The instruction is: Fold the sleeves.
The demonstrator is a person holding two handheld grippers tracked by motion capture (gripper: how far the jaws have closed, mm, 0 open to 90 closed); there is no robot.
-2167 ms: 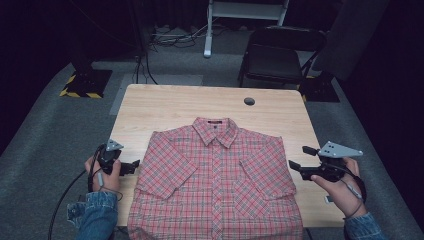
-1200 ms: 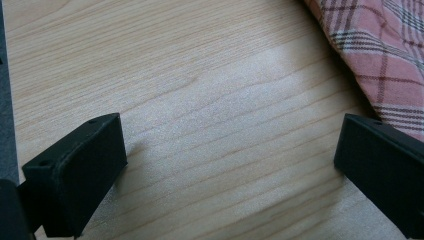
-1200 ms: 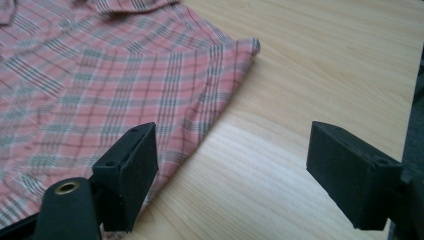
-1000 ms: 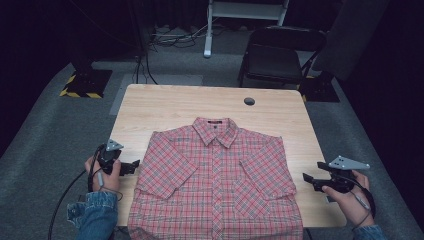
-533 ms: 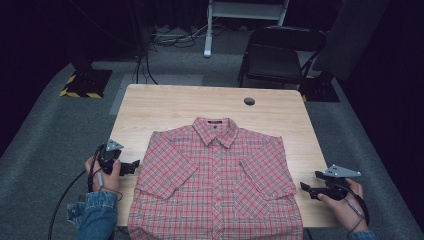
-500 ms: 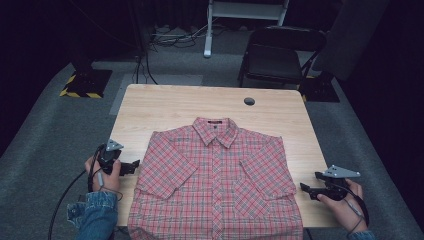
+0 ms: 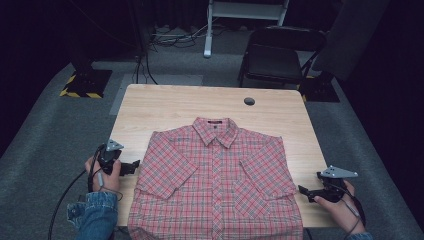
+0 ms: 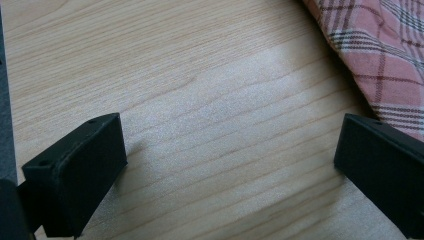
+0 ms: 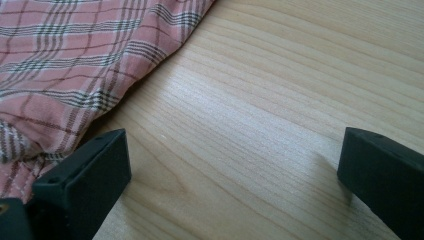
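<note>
A red plaid short-sleeved shirt (image 7: pixel 216 185) lies flat and face up on the wooden table (image 7: pixel 200 102), collar toward the far side. My left gripper (image 7: pixel 136 166) rests low at the table's left side, just off the shirt's left sleeve, open with bare wood between its jaws; the sleeve's edge (image 8: pixel 380 65) lies by one jaw. My right gripper (image 7: pixel 303 190) sits low over the table by the shirt's right sleeve hem (image 9: pixel 60 85). Its jaws have just been opening and stand wide, with nothing but wood between them.
A round grommet hole (image 7: pixel 249 101) sits in the table's far half. Behind the table stand a black chair (image 7: pixel 280 55) and a white stand (image 7: pixel 210 30). A yellow-striped base (image 7: pixel 82 82) is on the floor at far left. Cables trail from both grippers.
My right hand has sunk toward the table and drawn nearer, beside the shirt's right sleeve. The left hand and the shirt have stayed where they were.
</note>
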